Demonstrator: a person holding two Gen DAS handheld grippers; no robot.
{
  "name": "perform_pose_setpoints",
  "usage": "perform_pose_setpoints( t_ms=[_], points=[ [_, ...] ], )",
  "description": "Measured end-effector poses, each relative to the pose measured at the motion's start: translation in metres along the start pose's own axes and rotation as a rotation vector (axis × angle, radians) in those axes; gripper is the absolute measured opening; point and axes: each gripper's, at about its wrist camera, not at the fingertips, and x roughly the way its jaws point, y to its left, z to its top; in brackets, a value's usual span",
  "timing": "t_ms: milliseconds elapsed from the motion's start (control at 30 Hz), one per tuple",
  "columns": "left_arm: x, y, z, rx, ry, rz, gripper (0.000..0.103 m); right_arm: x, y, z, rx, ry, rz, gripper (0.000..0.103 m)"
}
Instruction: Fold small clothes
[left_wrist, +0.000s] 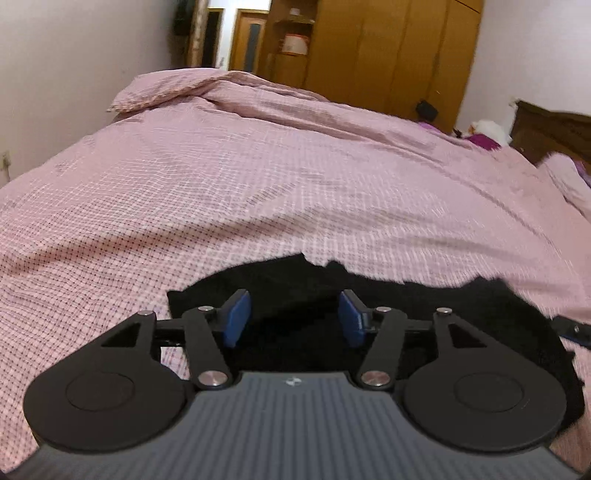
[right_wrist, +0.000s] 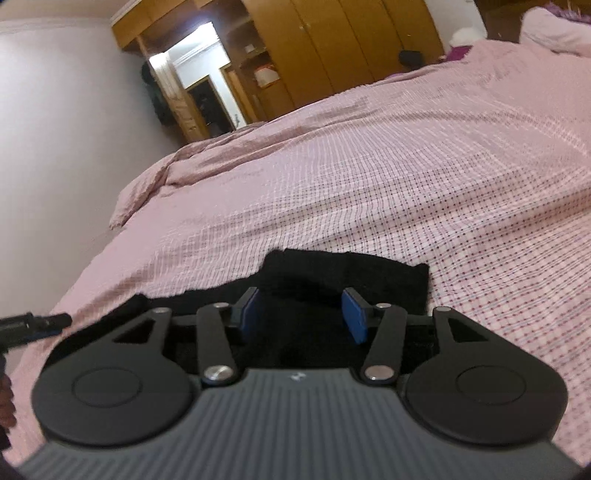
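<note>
A small black garment (left_wrist: 424, 306) lies flat on the pink checked bed cover (left_wrist: 258, 192), near its front edge. My left gripper (left_wrist: 293, 317) is open, its blue pads spread over the garment's left part, holding nothing. In the right wrist view the same black garment (right_wrist: 347, 273) lies under my right gripper (right_wrist: 303, 314), which is open over its right part. The tip of the right gripper shows at the right edge of the left wrist view (left_wrist: 572, 326). The tip of the left gripper shows at the left edge of the right wrist view (right_wrist: 33, 323).
The bed cover (right_wrist: 406, 177) has a bunched fold at its far end (left_wrist: 173, 86). A wooden wardrobe (left_wrist: 388, 48) and a doorway (right_wrist: 207, 74) stand beyond the bed. A dark headboard (left_wrist: 554, 129) and pillows (left_wrist: 569, 177) are at the right.
</note>
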Motion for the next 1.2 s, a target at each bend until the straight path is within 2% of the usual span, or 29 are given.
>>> perform_pose_setpoints(
  t_ms=[133, 367, 567, 767, 833, 1033, 1133, 1200],
  points=[
    [0.001, -0.011, -0.011, 0.062, 0.029, -0.042, 0.062, 0.003, 0.006, -0.008, -0.079, 0.06, 0.006, 0.052],
    [0.039, -0.023, -0.021, 0.103, 0.082, -0.132, 0.061, 0.033, 0.016, -0.001, -0.143, 0.099, -0.009, 0.051],
    [0.083, -0.01, -0.013, 0.104, 0.095, -0.009, 0.062, 0.071, 0.007, 0.008, -0.134, 0.115, -0.079, 0.048],
    [0.11, 0.005, -0.004, 0.074, 0.097, 0.016, 0.062, 0.092, 0.004, 0.009, -0.158, 0.1, -0.14, 0.049],
    [0.118, 0.004, -0.005, 0.093, 0.096, 0.04, 0.063, 0.096, -0.001, 0.006, -0.136, 0.091, -0.139, 0.049],
    [0.119, 0.003, -0.007, 0.115, 0.087, 0.042, 0.067, 0.097, -0.008, 0.006, -0.095, 0.075, -0.131, 0.05],
    [0.112, 0.0, -0.004, 0.126, 0.103, 0.046, 0.069, 0.088, -0.008, 0.011, -0.08, 0.073, -0.125, 0.055],
    [0.101, -0.003, -0.002, 0.142, 0.106, 0.052, 0.073, 0.074, -0.009, 0.015, -0.074, 0.069, -0.121, 0.065]
  ],
)
